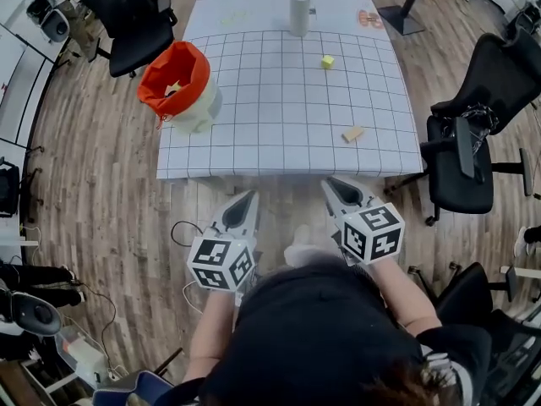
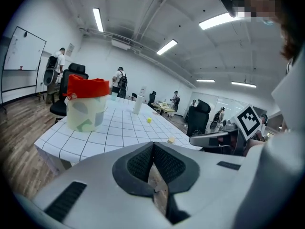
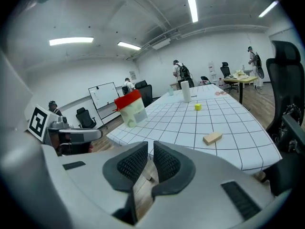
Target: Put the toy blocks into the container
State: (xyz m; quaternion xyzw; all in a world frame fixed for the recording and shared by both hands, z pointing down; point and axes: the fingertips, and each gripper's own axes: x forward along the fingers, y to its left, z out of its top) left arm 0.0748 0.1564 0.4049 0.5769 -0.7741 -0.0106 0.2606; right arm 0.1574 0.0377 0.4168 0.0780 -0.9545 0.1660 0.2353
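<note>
On the gridded white table (image 1: 279, 108) lie a yellow cube (image 1: 327, 61) and a tan block (image 1: 352, 134), both right of centre. The container (image 1: 176, 83), white with an orange lining, stands at the table's left edge. Both grippers hang in front of the near table edge, over the wood floor. My left gripper (image 1: 248, 197) is shut and holds nothing. My right gripper (image 1: 334, 183) has a narrow gap between its pads, which is empty. The right gripper view shows the tan block (image 3: 212, 138), the yellow cube (image 3: 197, 107) and the container (image 3: 132, 109) ahead.
A white cylinder (image 1: 299, 13) stands at the table's far middle. Black office chairs flank the table at the right (image 1: 473, 142) and far left (image 1: 131, 19). Several people stand in the room's background in both gripper views.
</note>
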